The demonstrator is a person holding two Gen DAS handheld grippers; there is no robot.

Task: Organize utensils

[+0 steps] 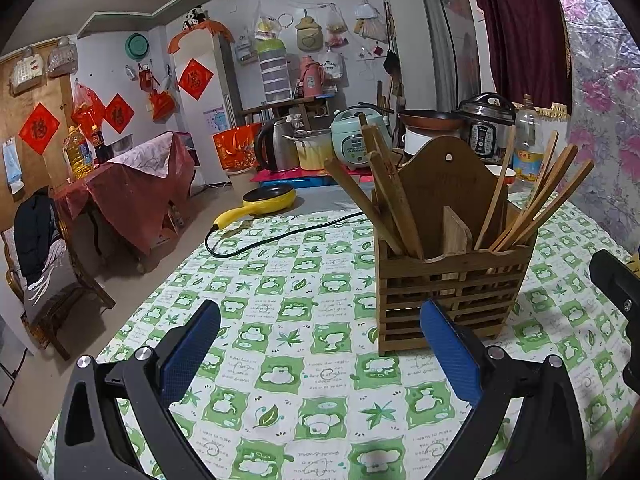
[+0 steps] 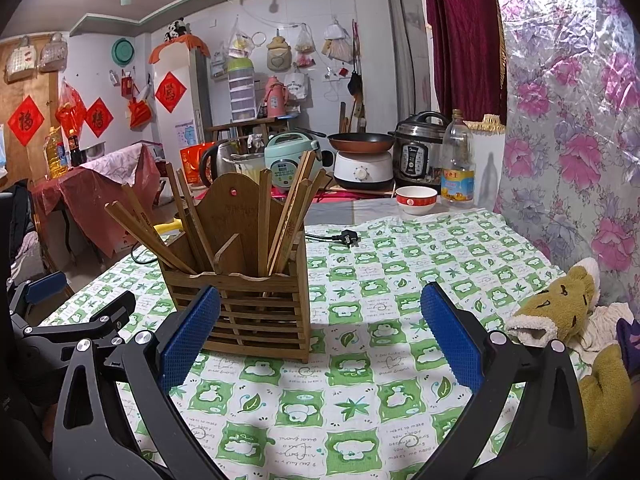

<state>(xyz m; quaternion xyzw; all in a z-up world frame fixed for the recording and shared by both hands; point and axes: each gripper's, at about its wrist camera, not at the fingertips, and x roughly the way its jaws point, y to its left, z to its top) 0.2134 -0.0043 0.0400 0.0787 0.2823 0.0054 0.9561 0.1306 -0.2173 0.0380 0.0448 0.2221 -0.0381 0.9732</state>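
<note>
A slatted wooden utensil holder (image 1: 448, 280) with two compartments stands on the green-and-white tablecloth (image 1: 296, 344). Several wooden chopsticks (image 1: 384, 200) lean in its left compartment and several more (image 1: 536, 208) in its right one. My left gripper (image 1: 320, 344) is open and empty, low over the cloth, with the holder just ahead to the right. In the right wrist view the holder (image 2: 248, 300) stands ahead to the left, chopsticks (image 2: 288, 216) fanning out. My right gripper (image 2: 320, 332) is open and empty. The left gripper (image 2: 72, 320) shows at that view's left edge.
A yellow pan (image 1: 268, 200) with a black cord (image 1: 280, 236) lies at the table's far left. A red-and-white bowl (image 2: 416, 199), an oil bottle (image 2: 458, 164) and cookers (image 2: 420, 152) stand at the back. A plush toy (image 2: 568, 308) lies at the right. A plug (image 2: 348, 238) lies behind the holder.
</note>
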